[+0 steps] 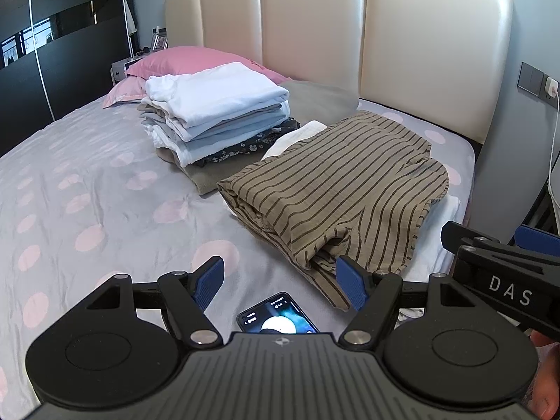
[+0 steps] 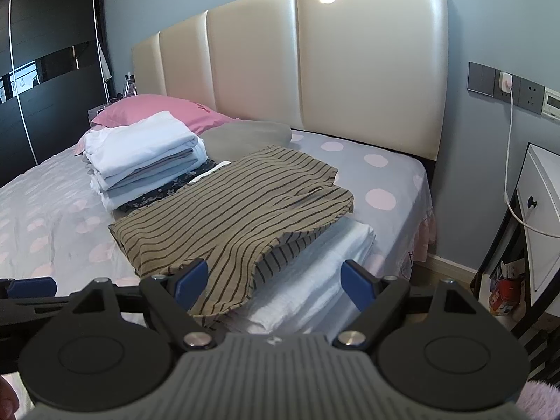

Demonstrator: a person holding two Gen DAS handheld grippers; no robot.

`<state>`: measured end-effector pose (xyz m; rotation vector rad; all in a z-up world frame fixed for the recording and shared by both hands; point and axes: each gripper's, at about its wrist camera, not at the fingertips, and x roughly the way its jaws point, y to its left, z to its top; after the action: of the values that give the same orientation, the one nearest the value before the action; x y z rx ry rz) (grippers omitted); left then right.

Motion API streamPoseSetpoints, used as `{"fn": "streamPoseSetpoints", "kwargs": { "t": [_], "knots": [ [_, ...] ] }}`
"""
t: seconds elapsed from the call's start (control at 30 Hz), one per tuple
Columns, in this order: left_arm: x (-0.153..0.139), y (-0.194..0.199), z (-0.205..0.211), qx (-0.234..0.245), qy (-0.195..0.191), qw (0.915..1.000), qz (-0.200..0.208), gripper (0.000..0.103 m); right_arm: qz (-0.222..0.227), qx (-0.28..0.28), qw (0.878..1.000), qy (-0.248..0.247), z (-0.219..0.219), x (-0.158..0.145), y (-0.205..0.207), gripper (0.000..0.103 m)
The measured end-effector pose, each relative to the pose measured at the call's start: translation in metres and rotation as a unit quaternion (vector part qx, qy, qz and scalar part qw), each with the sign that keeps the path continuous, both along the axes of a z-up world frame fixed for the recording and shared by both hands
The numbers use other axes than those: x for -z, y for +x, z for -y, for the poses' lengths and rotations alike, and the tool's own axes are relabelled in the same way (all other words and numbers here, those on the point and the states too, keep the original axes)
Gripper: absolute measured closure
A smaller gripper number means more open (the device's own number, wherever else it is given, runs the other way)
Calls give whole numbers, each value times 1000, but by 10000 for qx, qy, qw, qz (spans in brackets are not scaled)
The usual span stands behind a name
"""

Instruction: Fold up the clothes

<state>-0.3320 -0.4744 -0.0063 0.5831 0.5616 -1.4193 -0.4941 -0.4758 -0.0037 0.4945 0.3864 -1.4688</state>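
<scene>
A folded brown striped garment (image 1: 336, 189) (image 2: 231, 217) lies on a folded white cloth (image 2: 325, 262) near the bed's right side. To its left rises a stack of folded clothes (image 1: 217, 112) (image 2: 147, 154), white on top. My left gripper (image 1: 280, 283) hangs open over the bedsheet, just short of the striped garment's near corner, with nothing between its blue pads. My right gripper (image 2: 274, 285) stands wide open. The striped garment's near edge lies between its fingers, and neither pad presses on it.
A lit phone (image 1: 276, 318) lies on the spotted sheet (image 1: 105, 192) under the left gripper. Pink pillow (image 1: 196, 61) and grey pillow (image 1: 315, 99) rest against the cream headboard (image 1: 315, 28). A white bedside cabinet (image 2: 542, 217) and charger cable (image 2: 509, 161) stand right; a dark wardrobe (image 1: 52, 52) stands left.
</scene>
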Motion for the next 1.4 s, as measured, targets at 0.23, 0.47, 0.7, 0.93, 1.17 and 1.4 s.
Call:
{"fn": "streamPoseSetpoints", "kwargs": {
  "t": [0.23, 0.47, 0.7, 0.93, 1.17, 1.4],
  "knots": [
    [1, 2, 1, -6, 24, 10000, -28, 34, -30, -10, 10000, -13, -1, 0, 1, 18],
    [1, 2, 0, -13, 2, 10000, -20, 34, -45, 1, 10000, -26, 0, 0, 2, 18],
    [-4, 1, -4, -45, -270, 9996, 42, 35, -142, 28, 9991, -396, -9, -5, 7, 18],
    [-12, -3, -9, -53, -628, 9979, 120, 36, -120, 132, 9973, -708, -16, -12, 7, 18],
    [-15, -2, -11, -76, -713, 9974, 101, 36, -131, 153, 9965, -811, -21, -15, 7, 18],
    [-16, 1, -14, -62, -747, 9971, 112, 36, -133, 105, 9964, -835, -23, -16, 8, 18]
  ]
}}
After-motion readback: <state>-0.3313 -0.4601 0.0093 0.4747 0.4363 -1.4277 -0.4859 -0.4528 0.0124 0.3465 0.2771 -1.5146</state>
